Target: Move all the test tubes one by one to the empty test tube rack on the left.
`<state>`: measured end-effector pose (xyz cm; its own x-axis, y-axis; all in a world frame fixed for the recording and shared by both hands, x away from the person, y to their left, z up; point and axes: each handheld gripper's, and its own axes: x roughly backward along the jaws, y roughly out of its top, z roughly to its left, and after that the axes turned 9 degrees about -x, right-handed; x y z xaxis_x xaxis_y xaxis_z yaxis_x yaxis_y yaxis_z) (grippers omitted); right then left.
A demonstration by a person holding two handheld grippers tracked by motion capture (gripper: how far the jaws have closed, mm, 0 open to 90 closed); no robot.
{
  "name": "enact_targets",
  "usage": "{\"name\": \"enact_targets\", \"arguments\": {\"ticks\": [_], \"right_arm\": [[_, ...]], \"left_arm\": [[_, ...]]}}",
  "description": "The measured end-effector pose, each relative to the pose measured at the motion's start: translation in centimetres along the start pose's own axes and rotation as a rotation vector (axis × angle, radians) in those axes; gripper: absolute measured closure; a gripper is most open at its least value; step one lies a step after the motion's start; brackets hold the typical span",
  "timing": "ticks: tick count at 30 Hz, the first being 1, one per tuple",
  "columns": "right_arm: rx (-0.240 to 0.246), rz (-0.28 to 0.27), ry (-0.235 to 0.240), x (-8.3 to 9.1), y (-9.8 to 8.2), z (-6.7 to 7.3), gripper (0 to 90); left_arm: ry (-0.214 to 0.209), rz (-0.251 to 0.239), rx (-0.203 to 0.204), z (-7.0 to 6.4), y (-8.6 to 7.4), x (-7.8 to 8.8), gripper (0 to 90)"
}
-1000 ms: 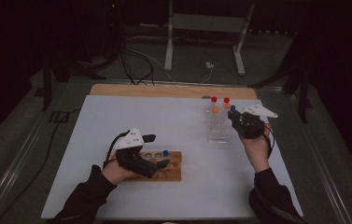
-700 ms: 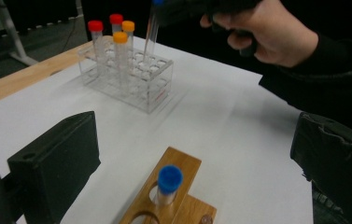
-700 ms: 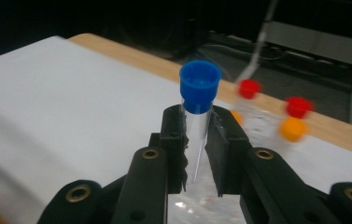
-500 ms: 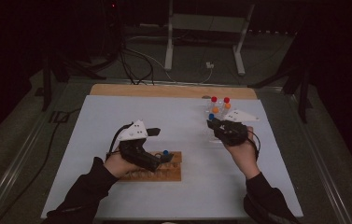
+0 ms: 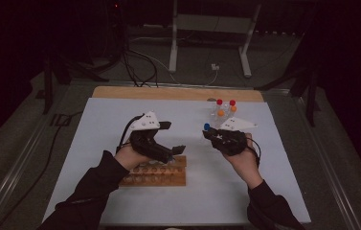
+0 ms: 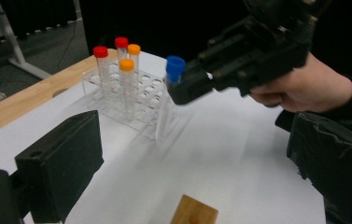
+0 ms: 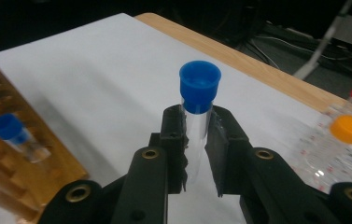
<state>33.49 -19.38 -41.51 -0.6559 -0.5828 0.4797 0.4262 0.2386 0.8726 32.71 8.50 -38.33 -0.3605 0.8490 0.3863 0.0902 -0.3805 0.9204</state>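
My right gripper (image 7: 196, 140) is shut on a clear test tube with a blue cap (image 7: 200, 84), held upright above the white mat. In the high view the right gripper (image 5: 211, 135) hangs left of the clear plastic rack (image 5: 223, 115), with the blue cap (image 5: 207, 127) at its tip. My left gripper (image 5: 172, 137) stands open above the right end of the wooden rack (image 5: 154, 175), nothing between its jaws. The left gripper view looks between those open jaws at the blue-capped tube (image 6: 175, 70). Another blue-capped tube (image 7: 8, 128) stands in the wooden rack (image 7: 5, 140).
The clear rack (image 6: 131, 100) holds red- and orange-capped tubes at the mat's far right. A wooden strip (image 5: 178, 92) borders the white mat (image 5: 96, 129) at the back. Cables and a metal stand lie on the floor beyond the table.
My right gripper has carried the blue-capped tube leftward, away from the clear rack toward the middle of the mat. My left gripper has risen off the wooden rack and shifted right.
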Motion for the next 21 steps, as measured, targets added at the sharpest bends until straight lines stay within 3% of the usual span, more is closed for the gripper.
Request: {"name": "enact_targets", "arguments": {"ticks": [9, 21], "right_arm": [[0.017, 0.005, 0.038, 0.0, 0.1, 0.9, 76.5], [0.015, 0.012, 0.062, -0.1, 0.1, 1.2, 76.5]], "left_arm": [[-0.017, -0.008, -0.002, 0.6, 1.4, -1.3, 9.3], [-0.031, 0.016, -0.057, 0.4, 2.3, -3.8, 33.1]]}}
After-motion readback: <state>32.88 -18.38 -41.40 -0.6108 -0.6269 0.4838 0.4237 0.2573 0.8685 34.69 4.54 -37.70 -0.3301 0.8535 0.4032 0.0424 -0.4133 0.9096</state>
